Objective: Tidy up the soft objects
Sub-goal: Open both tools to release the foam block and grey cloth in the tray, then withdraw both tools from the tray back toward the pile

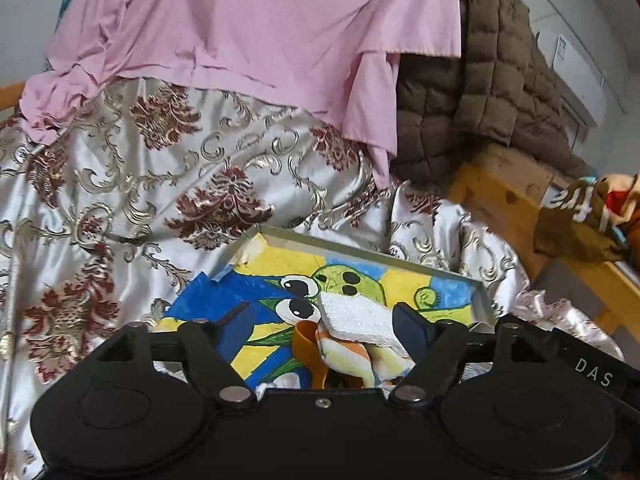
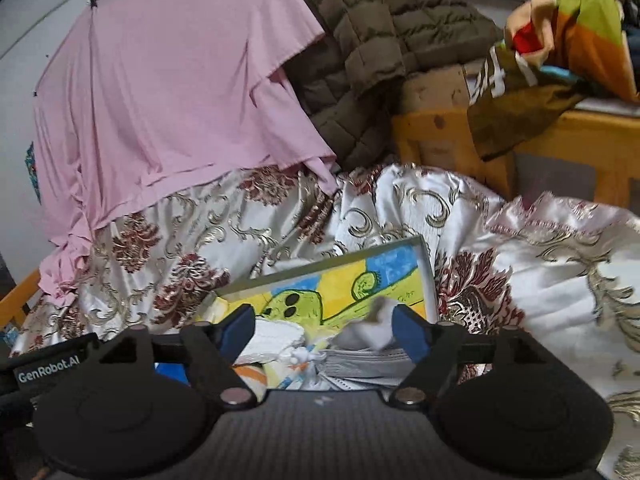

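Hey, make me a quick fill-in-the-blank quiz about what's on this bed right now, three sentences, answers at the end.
1. The garment hanging over the patterned bedspread is ____ in colour.
2. The quilted jacket beside that garment is ____ in colour.
3. The white foam block lies on a shallow tray lined with a painted ____-skinned cartoon face.

Missing words: pink; brown; green
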Demonstrator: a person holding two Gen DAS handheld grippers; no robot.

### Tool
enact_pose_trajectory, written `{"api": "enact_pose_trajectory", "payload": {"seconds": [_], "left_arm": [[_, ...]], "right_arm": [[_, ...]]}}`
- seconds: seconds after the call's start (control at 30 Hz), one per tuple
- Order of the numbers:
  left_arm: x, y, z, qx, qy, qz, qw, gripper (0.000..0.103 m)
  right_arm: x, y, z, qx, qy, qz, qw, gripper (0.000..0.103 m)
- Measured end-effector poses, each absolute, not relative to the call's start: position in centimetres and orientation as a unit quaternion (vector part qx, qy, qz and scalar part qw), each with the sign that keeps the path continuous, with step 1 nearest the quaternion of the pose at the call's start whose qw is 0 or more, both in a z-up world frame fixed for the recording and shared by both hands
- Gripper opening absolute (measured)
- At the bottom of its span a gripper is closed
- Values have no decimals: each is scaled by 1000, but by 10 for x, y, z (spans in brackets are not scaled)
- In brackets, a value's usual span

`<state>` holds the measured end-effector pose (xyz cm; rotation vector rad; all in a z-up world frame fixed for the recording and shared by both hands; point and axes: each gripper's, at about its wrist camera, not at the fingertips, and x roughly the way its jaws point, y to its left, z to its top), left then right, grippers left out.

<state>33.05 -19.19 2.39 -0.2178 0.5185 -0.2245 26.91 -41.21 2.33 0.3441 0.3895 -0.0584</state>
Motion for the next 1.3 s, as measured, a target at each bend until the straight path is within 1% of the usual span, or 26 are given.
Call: {"api": "enact_pose_trajectory", "payload": {"seconds": [0.03, 0.2, 0.5, 0.83, 1.07, 1.3], "left_arm": [[324, -189, 28, -110, 251, -110, 955, 84], [289, -175, 43, -114, 231, -109, 960, 91], [228, -152, 63, -104, 203, -105, 968, 98], [169, -122, 62, -113, 184, -101, 971, 101], [135, -98, 53, -109, 170, -91, 975, 102], [114, -74, 35, -89, 177, -88, 976, 102]], "right_arm": [[263, -411, 27, 170, 190, -27, 967, 87], [232, -403, 42, 157, 175, -25, 972, 92], [176, -385, 58, 143, 148, -19, 978, 103], [122, -360, 61, 124, 119, -24, 985, 103], [85, -330, 49, 57, 89, -34, 994, 103], [68, -293, 33, -5, 94, -26, 995, 103]]}}
